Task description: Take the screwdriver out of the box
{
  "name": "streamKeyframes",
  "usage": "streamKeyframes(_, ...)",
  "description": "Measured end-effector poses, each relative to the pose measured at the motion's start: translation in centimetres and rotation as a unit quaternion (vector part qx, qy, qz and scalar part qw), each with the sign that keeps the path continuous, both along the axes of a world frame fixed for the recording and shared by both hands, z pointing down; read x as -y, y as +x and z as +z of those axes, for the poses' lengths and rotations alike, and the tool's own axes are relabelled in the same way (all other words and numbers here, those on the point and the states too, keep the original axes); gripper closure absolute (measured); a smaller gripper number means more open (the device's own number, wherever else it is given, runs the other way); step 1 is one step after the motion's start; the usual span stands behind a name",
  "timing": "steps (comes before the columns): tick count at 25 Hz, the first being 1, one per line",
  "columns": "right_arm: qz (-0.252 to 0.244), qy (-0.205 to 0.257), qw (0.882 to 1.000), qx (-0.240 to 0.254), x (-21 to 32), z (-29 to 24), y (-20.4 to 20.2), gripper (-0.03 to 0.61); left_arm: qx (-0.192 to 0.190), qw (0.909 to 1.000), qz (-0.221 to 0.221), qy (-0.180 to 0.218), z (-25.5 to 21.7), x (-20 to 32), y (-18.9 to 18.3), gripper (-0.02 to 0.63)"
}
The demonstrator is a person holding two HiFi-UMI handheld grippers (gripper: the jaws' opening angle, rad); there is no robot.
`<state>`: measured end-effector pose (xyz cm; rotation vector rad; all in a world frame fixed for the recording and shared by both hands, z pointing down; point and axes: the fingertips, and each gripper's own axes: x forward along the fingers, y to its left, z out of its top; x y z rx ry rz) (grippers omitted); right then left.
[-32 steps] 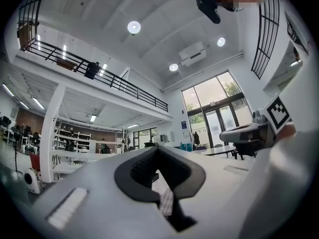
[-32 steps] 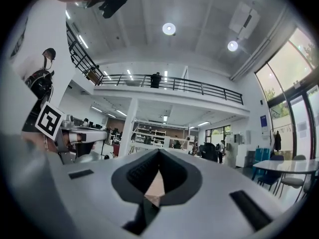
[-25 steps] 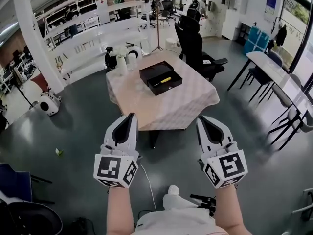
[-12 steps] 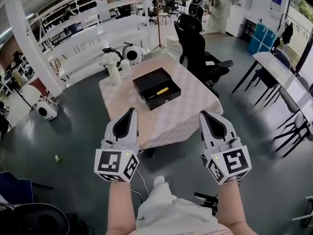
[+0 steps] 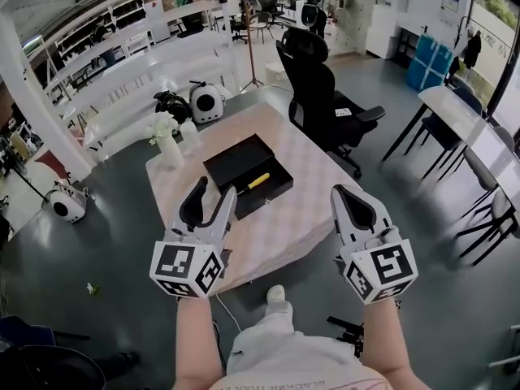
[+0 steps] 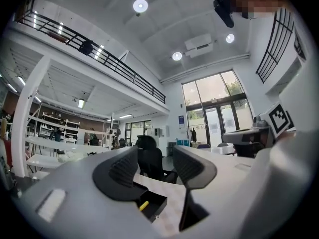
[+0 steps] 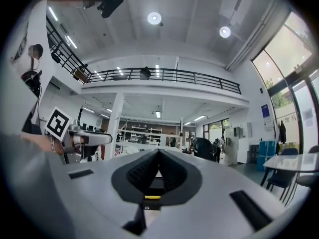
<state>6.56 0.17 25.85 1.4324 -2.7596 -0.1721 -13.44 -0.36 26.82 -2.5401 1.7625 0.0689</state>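
One open black box [image 5: 236, 159], yellow-handled screwdriver [image 5: 258, 181] inside

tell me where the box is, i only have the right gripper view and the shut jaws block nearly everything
Observer: The black box sits open on the table, ahead and to the left of the right gripper, which is not touching it.
Operator: is the screwdriver in there
Observer: Yes, the yellow-handled screwdriver lies in the box's nearer half, untouched.
Operator: what's the left gripper doing
Observer: The left gripper is opening its jaws short of the box, with nothing between them.
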Motion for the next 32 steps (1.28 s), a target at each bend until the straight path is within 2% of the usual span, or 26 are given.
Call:
streamKeyframes(5,0.013,-0.007,1.0,0.005,7.8,0.6,-0.6,0.574,0.032,0.9994,-0.007,-0.007,1.1,7.6,-1.4,0.413)
streamKeyframes(10,0.022,-0.026,0.999,-0.003,14.0,2.1,-1.7,0.574,0.031,0.9993,-0.001,-0.022,2.6,14.2,-2.8,0.423)
streamKeyframes(18,0.042,-0.044,0.998,-0.004,19.1,3.7,-1.3,0.574,0.034,0.9983,0.019,-0.043,5.0,19.6,-3.0,0.423)
streamKeyframes(27,0.048,-0.085,0.995,-0.011,21.7,7.3,-0.2,0.574,0.074,0.9866,0.056,-0.134,11.6,22.8,-1.6,0.425)
streamKeyframes(30,0.052,-0.117,0.992,-0.017,22.8,10.1,0.4,0.574,0.093,0.9778,0.069,-0.175,14.4,23.5,-0.7,0.426)
streamKeyframes(32,0.051,-0.137,0.989,-0.021,23.4,11.9,0.8,0.574,0.108,0.9682,0.086,-0.209,16.8,23.8,0.1,0.426)
